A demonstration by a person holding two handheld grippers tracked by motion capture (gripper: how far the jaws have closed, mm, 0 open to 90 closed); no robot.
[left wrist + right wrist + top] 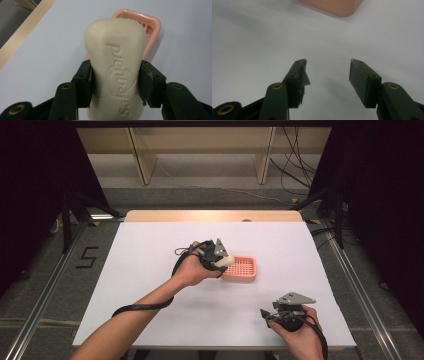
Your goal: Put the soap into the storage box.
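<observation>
A cream bar of soap [115, 62] with embossed lettering is clamped between the jaws of my left gripper [115, 83]. In the high view the left gripper [223, 261] holds the soap [226, 259] at the left edge of a pink slatted soap dish [242, 268]. The same soap dish [150, 27] lies just beyond the soap in the left gripper view. My right gripper [266, 315] rests near the table's front right, jaws open with nothing between them. A corner of the pink dish [332, 6] sits ahead of the right gripper [328, 68].
The white table top [150, 270] has a wooden strip [210, 215] along its far edge. Wooden shelving legs [141, 160] and loose cables [295, 165] stand on the floor behind. Metal rails [50, 285] run along both sides of the table.
</observation>
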